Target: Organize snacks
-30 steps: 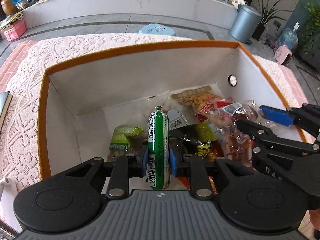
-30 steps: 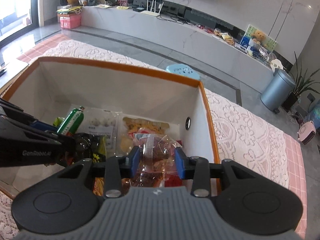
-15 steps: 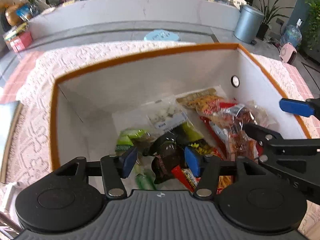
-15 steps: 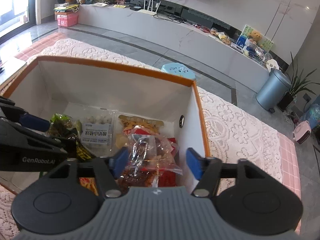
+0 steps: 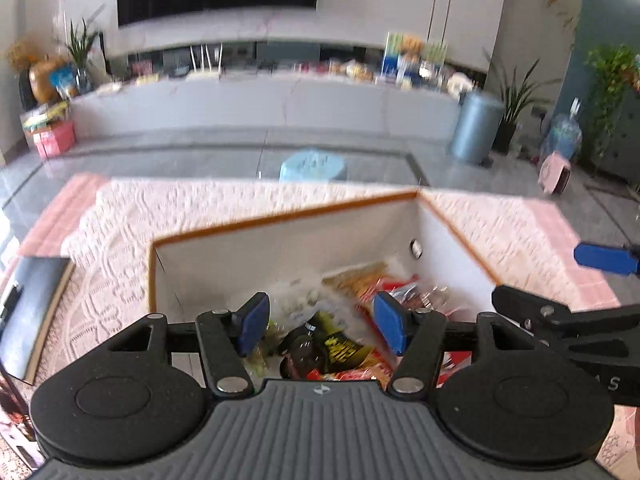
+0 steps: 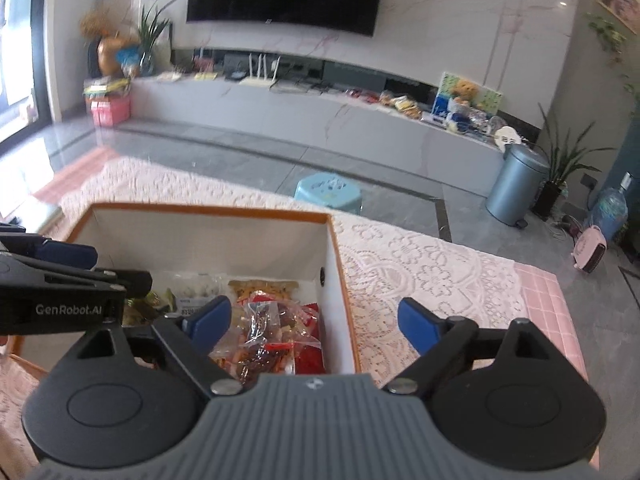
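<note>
A white storage box with an orange rim [image 5: 280,216] [image 6: 208,211] stands on the lace-covered table and holds several snack packs. Among them are a clear bag of red-brown snacks [image 6: 264,340], a pale pack with a label [image 6: 196,290], a black and yellow pack [image 5: 336,350] and a red pack [image 6: 310,340]. My left gripper [image 5: 320,322] is open and empty above the box's near side. My right gripper [image 6: 316,322] is open and empty above the box's right wall. Each gripper shows at the edge of the other's view.
The box sits on a white lace cloth [image 6: 420,264] over a pink table. A dark book or tablet [image 5: 32,304] lies at the table's left edge. Beyond the table are a blue stool [image 6: 328,192], a grey bin [image 6: 518,184] and a long white TV bench [image 6: 304,120].
My left gripper let go of the green sausage stick into the box and my right gripper let go of the clear bag. Both opened wide and rose up and back from the box.
</note>
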Motion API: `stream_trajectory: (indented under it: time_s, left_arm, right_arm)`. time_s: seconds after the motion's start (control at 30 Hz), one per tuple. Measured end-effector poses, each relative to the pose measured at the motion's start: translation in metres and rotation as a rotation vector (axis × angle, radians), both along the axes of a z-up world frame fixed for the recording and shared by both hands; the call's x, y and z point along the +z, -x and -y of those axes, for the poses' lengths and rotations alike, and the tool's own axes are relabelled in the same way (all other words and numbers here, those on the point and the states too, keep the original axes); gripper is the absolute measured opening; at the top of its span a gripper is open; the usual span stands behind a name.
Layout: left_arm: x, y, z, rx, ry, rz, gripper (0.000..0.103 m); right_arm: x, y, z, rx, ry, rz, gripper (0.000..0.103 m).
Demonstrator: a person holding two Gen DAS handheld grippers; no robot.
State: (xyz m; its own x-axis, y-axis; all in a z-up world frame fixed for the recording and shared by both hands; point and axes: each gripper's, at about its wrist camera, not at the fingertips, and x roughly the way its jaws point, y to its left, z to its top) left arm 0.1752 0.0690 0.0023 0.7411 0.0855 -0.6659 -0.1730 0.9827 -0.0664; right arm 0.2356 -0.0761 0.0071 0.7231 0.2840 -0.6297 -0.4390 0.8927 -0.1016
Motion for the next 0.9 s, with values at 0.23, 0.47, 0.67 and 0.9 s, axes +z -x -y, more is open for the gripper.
stream_trajectory:
  time_s: [0.23, 0.47, 0.67, 0.9]
  left_arm:
    - [0.018, 0.039, 0.024, 0.012, -0.046, 0.157, 0.076]
    - [0.025, 0.074, 0.041, 0.014, -0.061, 0.237, 0.087]
    - [0.017, 0.086, 0.048, 0.02, -0.081, 0.216, 0.087]
    - [-0.007, 0.08, 0.052, 0.02, -0.114, 0.126, 0.087]
  right_arm:
    - [0.025, 0.045, 0.034, -0.075, -0.103, 0.061, 0.095]
    - [0.037, 0.1, 0.064, -0.116, -0.193, 0.142, 0.099]
    - [0.03, 0.132, 0.074, -0.135, -0.18, 0.167, 0.099]
    - [0.007, 0.14, 0.073, -0.142, -0.152, 0.123, 0.099]
